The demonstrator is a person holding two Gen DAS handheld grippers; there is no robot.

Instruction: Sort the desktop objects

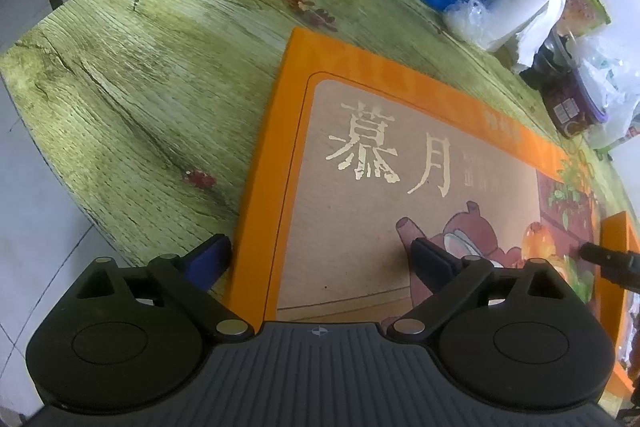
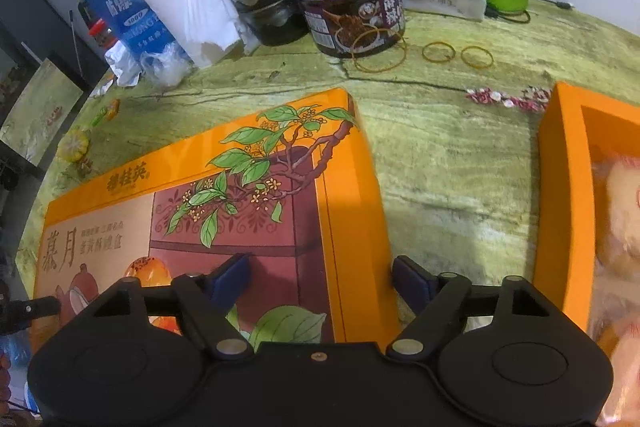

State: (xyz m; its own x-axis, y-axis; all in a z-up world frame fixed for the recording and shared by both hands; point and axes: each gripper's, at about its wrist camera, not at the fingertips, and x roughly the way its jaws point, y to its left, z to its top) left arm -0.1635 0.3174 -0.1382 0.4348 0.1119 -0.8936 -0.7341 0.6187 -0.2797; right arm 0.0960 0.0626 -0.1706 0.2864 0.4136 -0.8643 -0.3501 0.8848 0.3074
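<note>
Orange box lid (image 1: 400, 155) flat between both open tongs.

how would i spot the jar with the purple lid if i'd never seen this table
Start at the big orange box lid lying flat on the green wood-grain table, then look past its far corner to the clutter at the back. The purple-lidded jar stands there, beside a dark open glass jar, with rubber bands at its base. Only it has a pull-ring top.

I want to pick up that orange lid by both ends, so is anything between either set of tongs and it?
Nothing visible. The left tongs straddle one edge of the orange lid, the right tongs the opposite edge, jaws open on both. The jar, bottle and rubber bands sit farther back.
</note>
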